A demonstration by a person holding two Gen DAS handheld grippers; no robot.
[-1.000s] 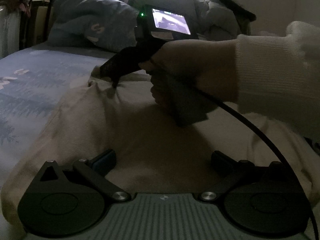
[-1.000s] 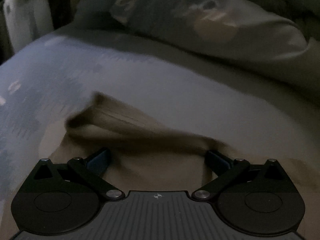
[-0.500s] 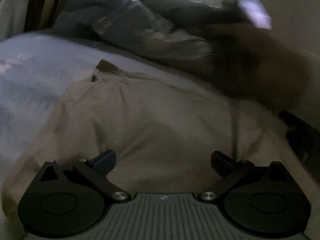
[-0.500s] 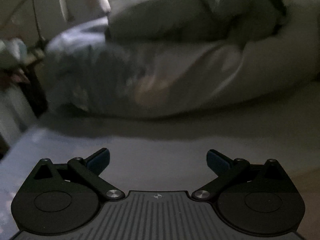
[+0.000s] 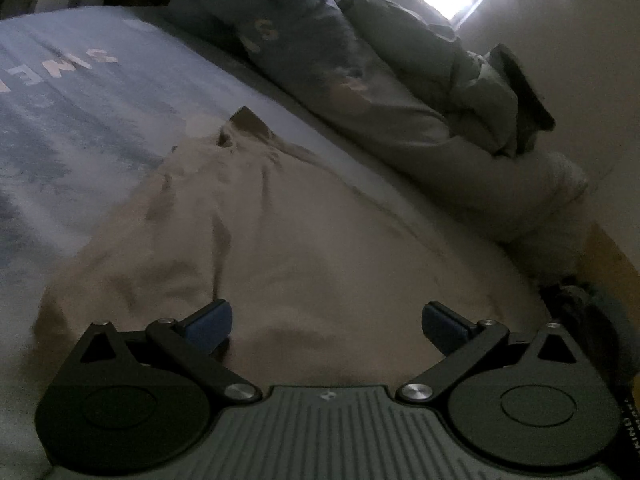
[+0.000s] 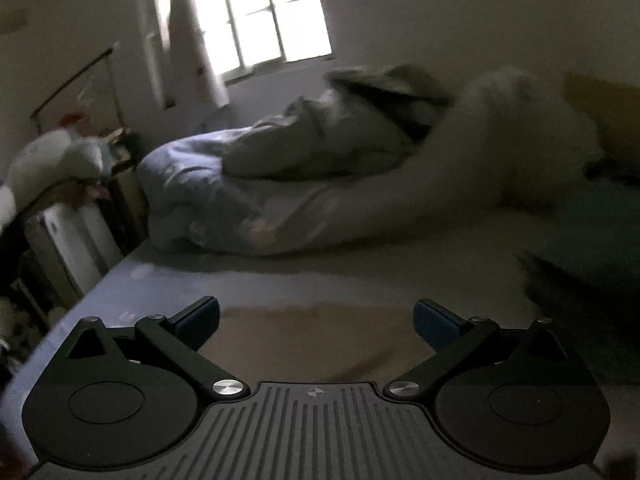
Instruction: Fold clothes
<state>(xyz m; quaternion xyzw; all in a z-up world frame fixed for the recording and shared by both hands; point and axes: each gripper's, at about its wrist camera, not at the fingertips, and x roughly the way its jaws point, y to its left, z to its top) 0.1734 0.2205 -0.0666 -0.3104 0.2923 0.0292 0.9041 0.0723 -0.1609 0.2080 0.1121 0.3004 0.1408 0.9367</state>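
A beige garment (image 5: 288,248) lies spread on the blue printed bedsheet (image 5: 80,120), with a raised corner (image 5: 244,120) at its far end. My left gripper (image 5: 326,322) is open and empty, low over the garment's near part. My right gripper (image 6: 316,320) is open and empty, lifted and looking across the bed; only a strip of the beige garment (image 6: 312,340) shows between its fingers.
A crumpled blue and grey duvet (image 5: 360,64) is heaped along the far side of the bed, also seen in the right wrist view (image 6: 280,184). A bright window (image 6: 264,12) is behind. A radiator and clutter (image 6: 60,240) stand at the left. Dark cloth (image 6: 580,280) lies at right.
My right gripper let go of the garment's far corner and lifted away, leaving the left wrist view. My left gripper stayed open over the garment and tilted slightly.
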